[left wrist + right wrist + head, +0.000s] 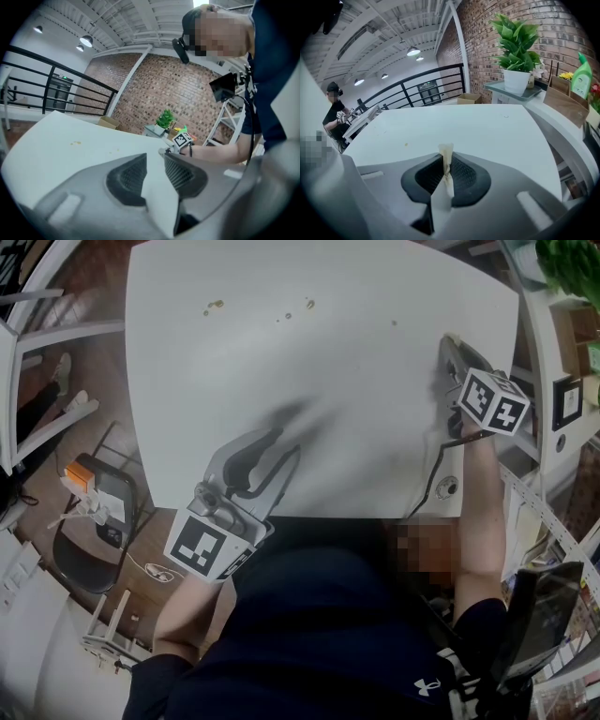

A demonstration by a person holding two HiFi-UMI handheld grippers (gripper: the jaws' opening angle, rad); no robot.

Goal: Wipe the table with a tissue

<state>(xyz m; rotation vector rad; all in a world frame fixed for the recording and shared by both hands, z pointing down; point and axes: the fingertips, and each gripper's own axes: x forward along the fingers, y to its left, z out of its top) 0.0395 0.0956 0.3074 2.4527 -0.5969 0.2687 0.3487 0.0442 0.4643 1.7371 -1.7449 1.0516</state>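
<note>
The white table point(319, 399) fills the head view, with small brownish crumbs point(215, 306) near its far left; more crumbs point(75, 143) show in the left gripper view. My right gripper point(450, 345) hangs over the table's right edge. Its jaws point(446, 157) are shut on a thin twisted strip of pale tissue point(446, 151) that sticks up between them. My left gripper point(281, 444) is over the near middle of the table. Its jaws point(154, 157) stand open, and only bare tabletop shows between them.
A black cable point(433, 474) runs off the table's near right corner. Shelving point(562, 399) stands close on the right, with a potted plant point(516, 42) and a green bottle point(582, 70) beyond the table. A dark chair point(98, 521) is at the left.
</note>
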